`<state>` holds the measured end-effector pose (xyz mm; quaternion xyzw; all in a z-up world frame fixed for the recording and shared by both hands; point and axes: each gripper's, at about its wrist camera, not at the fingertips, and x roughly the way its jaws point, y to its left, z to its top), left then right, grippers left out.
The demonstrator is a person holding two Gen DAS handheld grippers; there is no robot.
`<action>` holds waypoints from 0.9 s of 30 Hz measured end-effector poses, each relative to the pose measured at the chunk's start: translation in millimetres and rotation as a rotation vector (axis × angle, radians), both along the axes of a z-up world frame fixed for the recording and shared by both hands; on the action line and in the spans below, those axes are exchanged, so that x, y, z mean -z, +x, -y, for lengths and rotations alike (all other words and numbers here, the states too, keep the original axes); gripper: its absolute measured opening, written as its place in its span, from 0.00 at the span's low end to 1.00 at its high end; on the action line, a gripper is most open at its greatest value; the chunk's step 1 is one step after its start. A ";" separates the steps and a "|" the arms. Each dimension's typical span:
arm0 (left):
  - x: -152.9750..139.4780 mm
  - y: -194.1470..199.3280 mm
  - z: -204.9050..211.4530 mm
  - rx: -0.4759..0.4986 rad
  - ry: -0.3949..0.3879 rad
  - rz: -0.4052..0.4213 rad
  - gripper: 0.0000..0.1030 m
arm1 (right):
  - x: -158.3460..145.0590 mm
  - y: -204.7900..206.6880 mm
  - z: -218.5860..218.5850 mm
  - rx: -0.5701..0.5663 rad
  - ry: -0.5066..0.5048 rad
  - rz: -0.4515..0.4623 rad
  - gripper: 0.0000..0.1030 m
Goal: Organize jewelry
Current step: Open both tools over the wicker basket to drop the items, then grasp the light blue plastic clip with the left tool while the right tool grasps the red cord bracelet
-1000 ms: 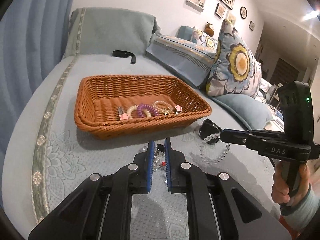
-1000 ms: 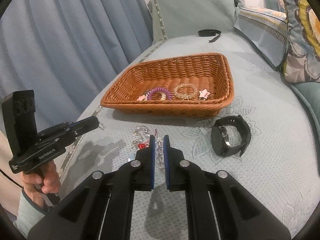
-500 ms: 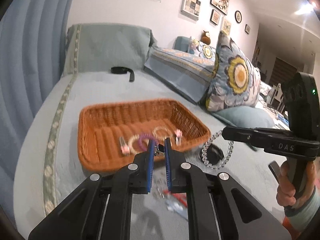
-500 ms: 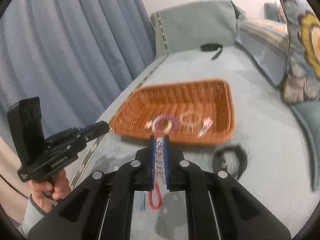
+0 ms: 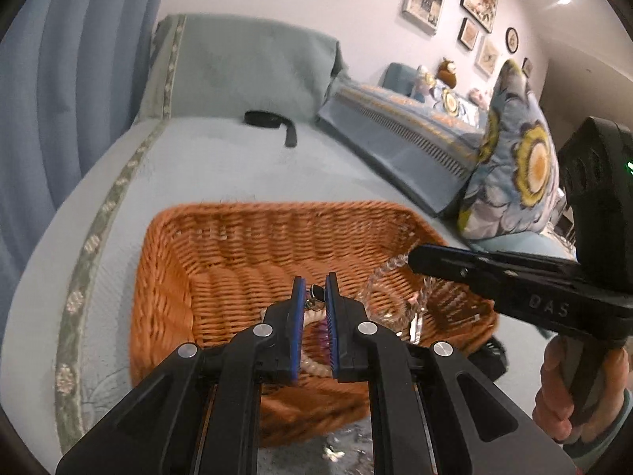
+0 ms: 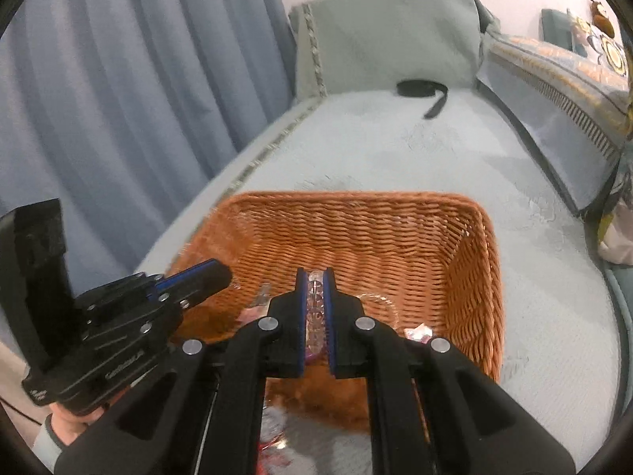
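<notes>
Both grippers are up off the bedspread (image 6: 455,166) now and hanging over the wicker basket (image 6: 480,237) — a second ago they were down at the loose pile in front of it. My right gripper (image 6: 315,277) is pinched narrow on the clear bead bracelet (image 6: 315,308); I see the beads stacked between the blue pads, and in the left view the loop (image 5: 389,273) dangles from the tip above the basket's right side. My left gripper (image 5: 314,289) is nearly closed too, with a small dark-and-metal piece (image 5: 316,297) caught between the pads; I can't tell exactly what it is. Underneath it, blurred, sit the pearl bracelet (image 5: 314,364) and something purple, already in the basket.

So the lift is done and both pickups held through it. That puts me at the drop: I'd judge both pieces are over the basket floor, so opening should land them inside. The bracelet loop swings near the right wall, so I'd want it a touch lower first. The black watch (image 5: 492,356) waits outside, past the basket's right corner.
</notes>
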<state>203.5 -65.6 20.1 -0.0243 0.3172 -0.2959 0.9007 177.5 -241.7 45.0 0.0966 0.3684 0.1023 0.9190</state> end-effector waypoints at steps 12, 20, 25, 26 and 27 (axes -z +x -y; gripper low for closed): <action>3.9 -5.4 -0.2 -0.023 0.021 0.019 0.34 | 21.7 -3.3 38.6 0.100 0.028 -0.063 0.15; -33.4 -75.1 -33.3 -0.020 -0.067 0.078 0.41 | 1.0 -83.4 25.8 0.044 0.022 -0.001 0.29; -25.2 -125.5 -47.0 -0.030 -0.067 0.038 0.41 | 15.5 -137.6 -1.9 -0.008 -0.005 -0.016 0.29; -22.2 -131.5 -47.8 -0.032 -0.068 0.030 0.41 | 19.9 -142.9 -5.5 -0.014 -0.004 -0.023 0.29; -15.7 -140.2 -48.3 -0.033 -0.068 0.011 0.41 | 25.7 -148.5 -9.6 -0.019 -0.006 -0.030 0.29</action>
